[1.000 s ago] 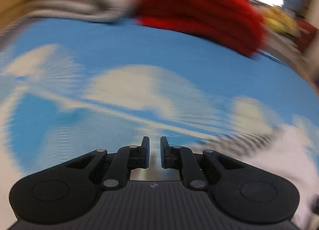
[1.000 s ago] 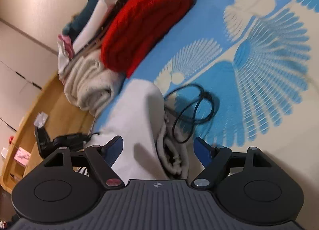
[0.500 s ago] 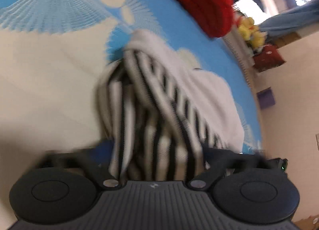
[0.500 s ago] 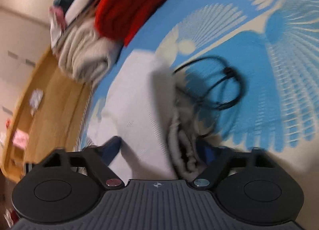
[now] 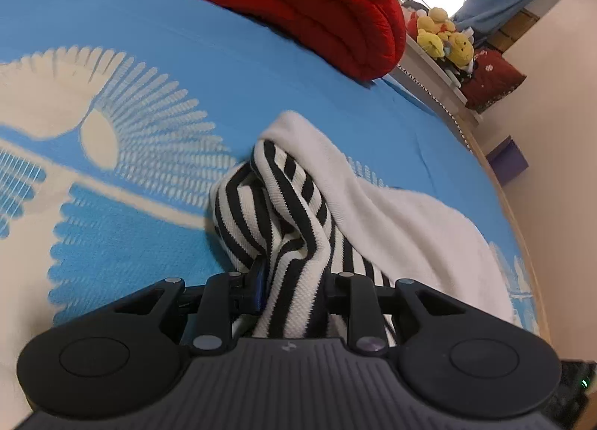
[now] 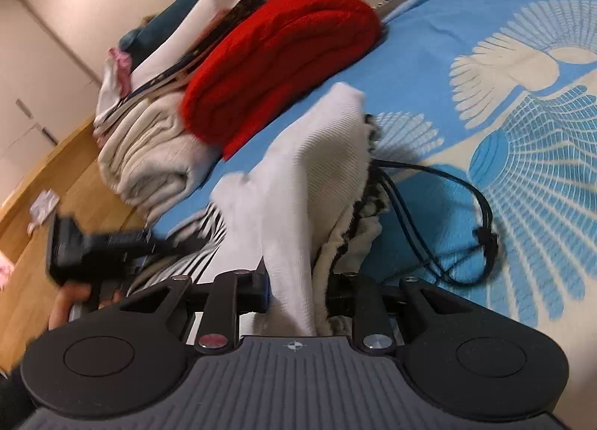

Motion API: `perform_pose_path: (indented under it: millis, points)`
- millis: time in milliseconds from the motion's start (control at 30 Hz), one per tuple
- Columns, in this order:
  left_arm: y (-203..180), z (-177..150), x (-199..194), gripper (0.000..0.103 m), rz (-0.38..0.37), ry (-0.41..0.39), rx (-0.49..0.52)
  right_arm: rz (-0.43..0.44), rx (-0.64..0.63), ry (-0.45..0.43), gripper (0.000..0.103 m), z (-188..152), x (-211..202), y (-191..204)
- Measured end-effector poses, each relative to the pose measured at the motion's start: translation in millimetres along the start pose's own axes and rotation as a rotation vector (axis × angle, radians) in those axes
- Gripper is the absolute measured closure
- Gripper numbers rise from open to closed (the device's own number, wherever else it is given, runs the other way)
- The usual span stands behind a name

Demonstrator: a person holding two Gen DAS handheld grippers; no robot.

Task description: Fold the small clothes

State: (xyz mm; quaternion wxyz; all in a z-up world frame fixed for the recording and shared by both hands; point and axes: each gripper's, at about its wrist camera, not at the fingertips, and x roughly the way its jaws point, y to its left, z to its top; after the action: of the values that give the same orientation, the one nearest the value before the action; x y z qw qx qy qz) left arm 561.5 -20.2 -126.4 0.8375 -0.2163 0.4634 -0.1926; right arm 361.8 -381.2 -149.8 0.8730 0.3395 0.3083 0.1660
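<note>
garment [image 5: 391,213] bunched mid-bedspread [image 5: 231,56], edges clear

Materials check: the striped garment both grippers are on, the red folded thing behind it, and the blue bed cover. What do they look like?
Striped garment: knit fabric, likely cotton, matte; ribbed weave shows, and it drapes in soft folds.
Red folded blanket: thick chunky knit or quilted fabric, can't tell which; raised ridges, matte.
Bed cover: thin woven cloth, flat finish; the cream fan pattern looks printed or woven in.

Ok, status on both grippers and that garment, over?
Left hand-held gripper clamped on striped part of garment. Right hand-held gripper clamped on its white edge. Both jaws just closed down. Black cable lies beside the cloth on the bedspread.
</note>
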Motion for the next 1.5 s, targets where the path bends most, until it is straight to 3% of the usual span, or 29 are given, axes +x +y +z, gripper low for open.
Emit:
perform_pose_path:
  millis: [100,133,167,200,267,367,467,567,600,667,767,900,1000,1167,1500]
  points:
    - [8.8,-5.8,-10.4,0.068,-0.021,-0.015,-0.010,0.017,0.037,0.019,0.075,-5.1,3.3,-12.5]
    - [8.2,-7.4,-15.0,0.055,-0.004,-0.033,0.013,0.014,0.042,0.021,0.071,-7.3,2.5,-14.1]
    - [5.5,-9.2,-20.7,0.039,0.030,-0.057,0.040,-0.005,0.055,0.020,0.059,-8.3,0.1,-14.8]
    - [-0.3,-12.6,-31.1,0.035,0.076,-0.088,0.082,-0.044,0.070,0.018,0.044,-9.5,-4.5,-14.2]
    - [-14.8,-22.6,-54.4,0.017,0.141,-0.133,0.180,-0.120,0.049,0.008,0.033,-10.4,-19.1,-4.7]
    - [-45.0,-57.2,-105.2,0.001,0.295,-0.213,0.365,-0.260,-0.182,-0.028,0.021,-19.8,-57.0,44.2]
    - [-73.7,-106.4,-150.9,0.000,0.421,-0.239,0.470,-0.350,-0.383,-0.076,0.011,-46.2,-95.5,107.4]
    - [-94.5,-158.4,-193.0,0.000,0.524,-0.218,0.436,-0.422,-0.445,-0.061,0.004,-75.4,-120.0,159.8]
    - [-97.6,-173.6,-204.2,0.000,0.536,-0.209,0.397,-0.449,-0.436,-0.050,0.003,-87.2,-127.2,175.1]
    - [-98.3,-202.1,-222.8,0.000,0.487,-0.230,0.341,-0.478,-0.395,-0.058,0.001,-106.2,-138.4,194.0]
    - [-86.0,-230.1,-227.0,0.000,0.448,-0.267,0.324,-0.530,-0.318,-0.105,0.001,-140.0,-146.6,207.4]
    - [-74.7,-235.9,-203.9,0.000,0.564,-0.281,0.369,-0.657,-0.378,-0.197,0.001,-179.0,-131.4,192.7]
    - [-72.3,-227.4,-191.7,0.000,0.550,-0.256,0.355,-0.726,-0.533,-0.132,0.004,-185.7,-104.7,175.1]
    - [-77.9,-215.4,-180.3,0.000,0.537,-0.263,0.340,-0.675,-0.442,-0.145,0.004,-166.0,-91.8,165.5]
    - [-83.8,-215.3,-162.9,0.001,0.520,-0.226,0.332,-0.705,-0.472,-0.138,0.004,-163.0,-80.5,168.9]
